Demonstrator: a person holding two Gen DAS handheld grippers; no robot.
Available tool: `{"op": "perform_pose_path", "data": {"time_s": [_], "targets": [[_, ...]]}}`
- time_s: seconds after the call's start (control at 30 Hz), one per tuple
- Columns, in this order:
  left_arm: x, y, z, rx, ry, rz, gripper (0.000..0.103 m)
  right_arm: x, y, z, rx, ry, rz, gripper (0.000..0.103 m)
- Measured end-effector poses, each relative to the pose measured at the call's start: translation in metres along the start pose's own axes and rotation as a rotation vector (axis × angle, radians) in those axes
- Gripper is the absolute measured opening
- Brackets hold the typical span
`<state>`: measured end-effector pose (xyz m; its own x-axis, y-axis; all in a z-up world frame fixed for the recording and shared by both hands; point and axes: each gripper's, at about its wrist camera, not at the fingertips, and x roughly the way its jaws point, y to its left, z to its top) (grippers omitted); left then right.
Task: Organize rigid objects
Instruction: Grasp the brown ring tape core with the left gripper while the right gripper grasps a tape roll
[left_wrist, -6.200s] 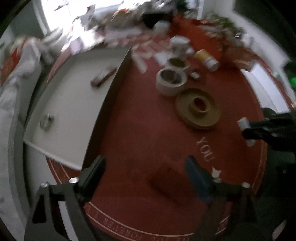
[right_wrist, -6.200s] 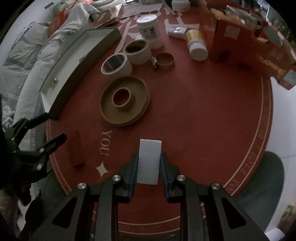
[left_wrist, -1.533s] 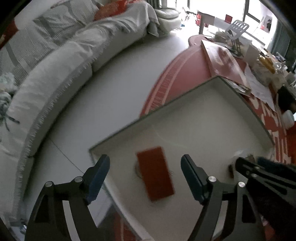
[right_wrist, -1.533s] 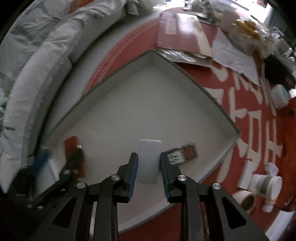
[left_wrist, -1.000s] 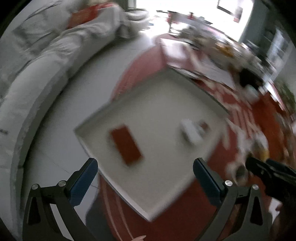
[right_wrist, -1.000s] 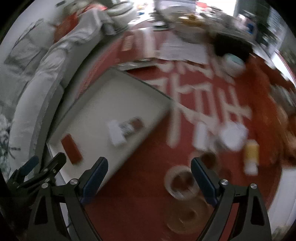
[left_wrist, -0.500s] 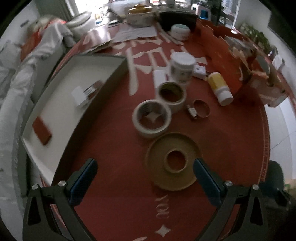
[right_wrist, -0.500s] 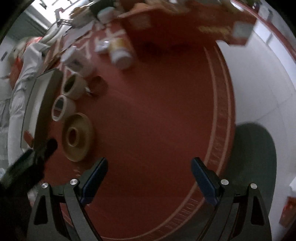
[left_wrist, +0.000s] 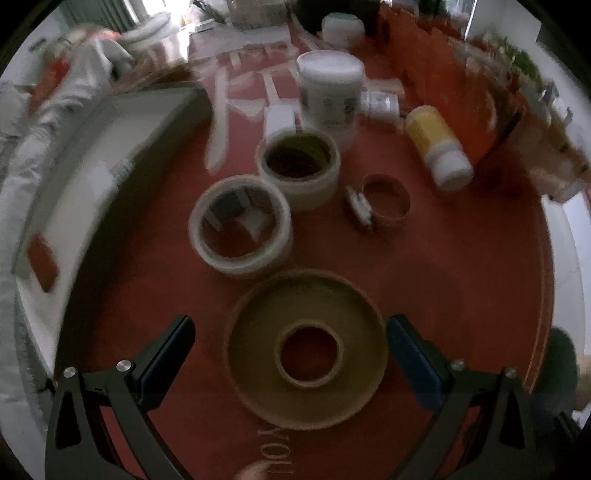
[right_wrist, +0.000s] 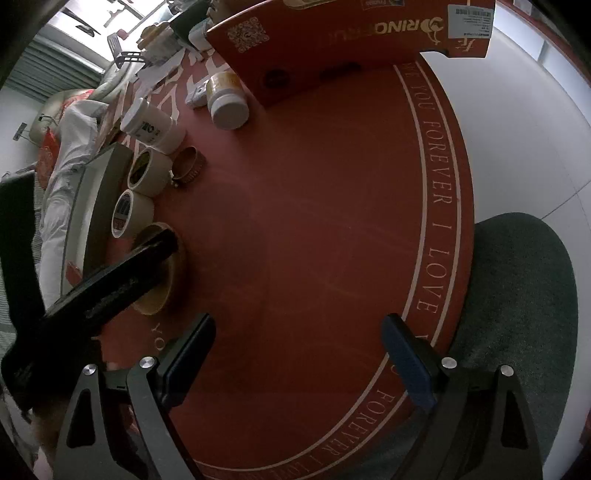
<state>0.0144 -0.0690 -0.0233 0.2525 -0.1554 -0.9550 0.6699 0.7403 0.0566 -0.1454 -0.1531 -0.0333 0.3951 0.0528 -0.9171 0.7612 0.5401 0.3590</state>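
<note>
My left gripper (left_wrist: 288, 354) is open, its fingers on either side of a large brown cardboard ring (left_wrist: 306, 347) lying flat on the red round mat (left_wrist: 461, 277). Beyond the ring lie a white tape roll (left_wrist: 240, 230), a cream tape roll (left_wrist: 298, 166) and a metal hose clamp (left_wrist: 384, 201). The white tray (left_wrist: 74, 192) at the left holds a red block (left_wrist: 41, 258). My right gripper (right_wrist: 295, 358) is open and empty over bare mat (right_wrist: 314, 221). The left gripper's arm (right_wrist: 110, 280) crosses the cardboard ring (right_wrist: 173, 273) in the right wrist view.
A white jar (left_wrist: 330, 92), a yellow bottle with a white cap (left_wrist: 437, 146) and a small white box (left_wrist: 280, 118) lie at the back. A red carton (right_wrist: 332, 48) stands at the mat's far side. A dark green cushion (right_wrist: 517, 314) lies by the mat's edge. A sofa (left_wrist: 44, 110) is left.
Both grippers let go of their blocks in the tray and swung away. The left gripper has come down close over the cardboard ring. The right gripper has turned over the bare mat.
</note>
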Motion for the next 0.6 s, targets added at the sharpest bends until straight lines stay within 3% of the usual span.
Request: {"op": "perform_pose_path", "data": {"time_s": [0.07,0.23,0.33,0.4,0.6], "targets": [[0.005,0.004,-0.004,-0.044,0.001,-0.040,0.103,0.001,-0.003,-0.002,0.002,-0.002,0.005,0.092],[0.013,0.007,-0.006,0.006,0.040,-0.050,0.103,0.001,-0.007,-0.003,0.000,-0.001,0.001,0.092],[0.010,0.022,-0.014,0.010,0.022,-0.053,0.088,0.002,-0.004,-0.001,-0.002,0.003,-0.003,0.092],[0.009,0.036,-0.023,0.019,0.031,-0.026,0.089,0.002,-0.001,0.000,-0.010,0.005,-0.007,0.092],[0.013,0.081,-0.048,-0.064,0.013,-0.033,0.089,0.000,0.049,0.017,-0.185,-0.049,-0.042,0.092]]}}
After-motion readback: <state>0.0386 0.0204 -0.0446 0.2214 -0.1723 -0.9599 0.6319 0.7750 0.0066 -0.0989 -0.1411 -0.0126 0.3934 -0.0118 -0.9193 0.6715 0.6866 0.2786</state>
